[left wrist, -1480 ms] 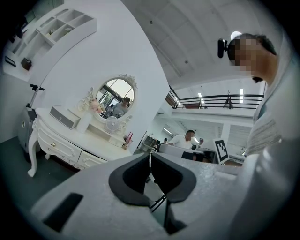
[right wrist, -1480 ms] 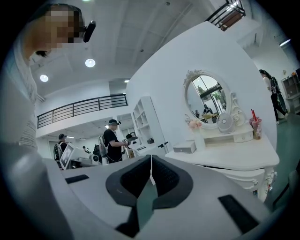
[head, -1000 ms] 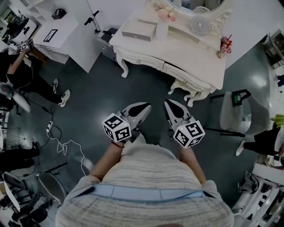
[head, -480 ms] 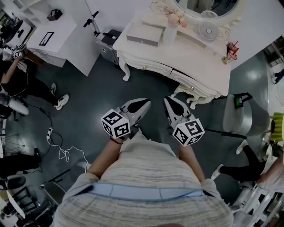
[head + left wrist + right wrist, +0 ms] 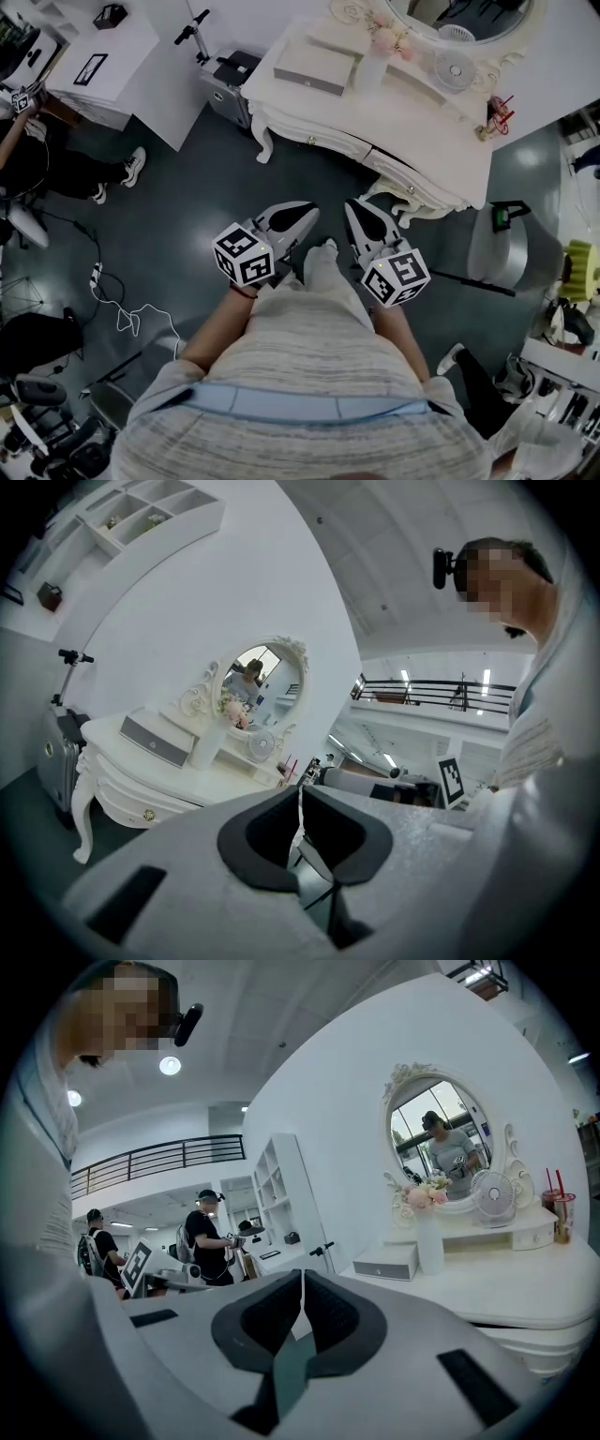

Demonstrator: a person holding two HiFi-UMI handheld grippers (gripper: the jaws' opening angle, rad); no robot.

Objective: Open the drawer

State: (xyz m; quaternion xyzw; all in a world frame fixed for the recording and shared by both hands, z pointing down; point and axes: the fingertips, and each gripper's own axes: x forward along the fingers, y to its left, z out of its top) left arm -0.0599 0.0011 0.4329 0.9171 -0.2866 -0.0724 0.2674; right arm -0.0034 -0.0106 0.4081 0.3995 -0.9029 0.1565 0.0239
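Observation:
A white dressing table stands ahead of me, with two drawers in its curved front. A knob marks the left drawer and another knob the right one; both drawers sit flush. My left gripper and right gripper hang side by side over the dark floor, short of the table and touching nothing. In the left gripper view the left gripper has its jaws shut and empty, with the table at the left. The right gripper is likewise shut on nothing, with the table at its right.
On the table stand a small grey-fronted box, a vase of flowers, a fan and an oval mirror. A suitcase and white cabinet stand left, a chair right. A cable lies on the floor near a seated person.
Both grippers have moved forward together with the person holding them, and the dressing table has drawn nearer. The jaws of both have stayed shut.

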